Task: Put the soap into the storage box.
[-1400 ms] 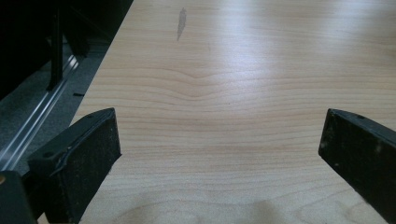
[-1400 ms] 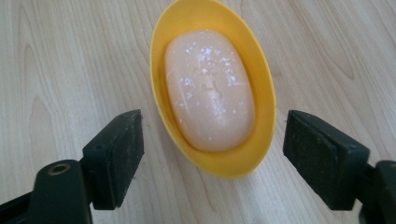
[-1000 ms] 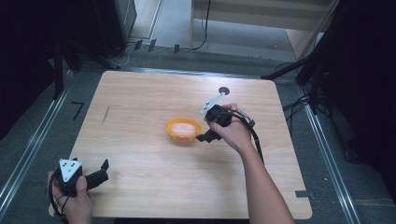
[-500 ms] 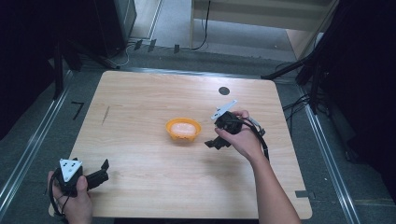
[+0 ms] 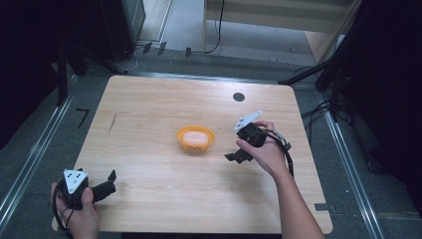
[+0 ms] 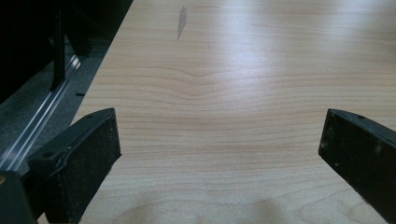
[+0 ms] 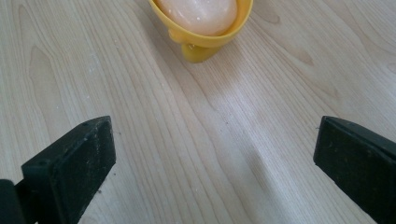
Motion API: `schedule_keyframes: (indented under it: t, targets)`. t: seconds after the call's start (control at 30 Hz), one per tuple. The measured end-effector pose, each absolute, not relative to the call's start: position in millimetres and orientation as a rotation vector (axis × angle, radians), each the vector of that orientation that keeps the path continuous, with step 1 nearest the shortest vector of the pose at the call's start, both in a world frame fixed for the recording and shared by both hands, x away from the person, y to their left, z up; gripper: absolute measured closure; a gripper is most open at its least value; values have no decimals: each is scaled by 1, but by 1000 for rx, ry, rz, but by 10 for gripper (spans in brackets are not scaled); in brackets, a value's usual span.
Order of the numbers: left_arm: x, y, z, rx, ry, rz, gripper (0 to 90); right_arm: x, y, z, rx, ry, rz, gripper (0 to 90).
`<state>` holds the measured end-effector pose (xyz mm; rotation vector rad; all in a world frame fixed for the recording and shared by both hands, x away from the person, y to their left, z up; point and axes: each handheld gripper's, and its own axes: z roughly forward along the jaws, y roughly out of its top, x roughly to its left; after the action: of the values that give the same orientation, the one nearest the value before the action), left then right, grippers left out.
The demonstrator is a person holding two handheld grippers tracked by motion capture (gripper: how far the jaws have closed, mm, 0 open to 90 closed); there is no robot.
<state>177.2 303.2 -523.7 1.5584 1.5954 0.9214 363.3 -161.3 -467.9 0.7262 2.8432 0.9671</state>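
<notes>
An orange bowl [image 5: 195, 142] stands at the middle of the wooden table [image 5: 164, 99] with a pale, smooth egg-shaped thing [image 5: 194, 135] in it. My right gripper [image 5: 236, 156] is a short way to the right of the bowl, apart from it. Its jaws have just been opening and now stand open wide with nothing between them. In the right gripper view the bowl [image 7: 205, 44] and the pale thing [image 7: 196, 11] lie ahead of that gripper [image 7: 215, 168], over bare wood. My left gripper [image 5: 110, 180] rests open at the near left corner, empty [image 6: 219, 154].
A small black round mark [image 5: 239, 97] sits on the table's far right part. A dark streak [image 5: 113, 122] marks the wood at the left, also seen ahead in the left gripper view as the streak [image 6: 181, 21]. Metal floor rails [image 5: 30, 159] run along both sides.
My right gripper has drawn back from the bowl toward the right and near side, and its jaws have spread wider. The bowl stays put. The left gripper has not moved.
</notes>
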Motion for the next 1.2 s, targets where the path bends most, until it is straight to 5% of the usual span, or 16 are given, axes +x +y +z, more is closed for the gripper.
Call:
schedule_keyframes:
  t: [1.2]
  targets:
    - [177, 302, -524, 1561, 1593, 929, 0, 314, -244, -493, 958, 2658, 1085, 0]
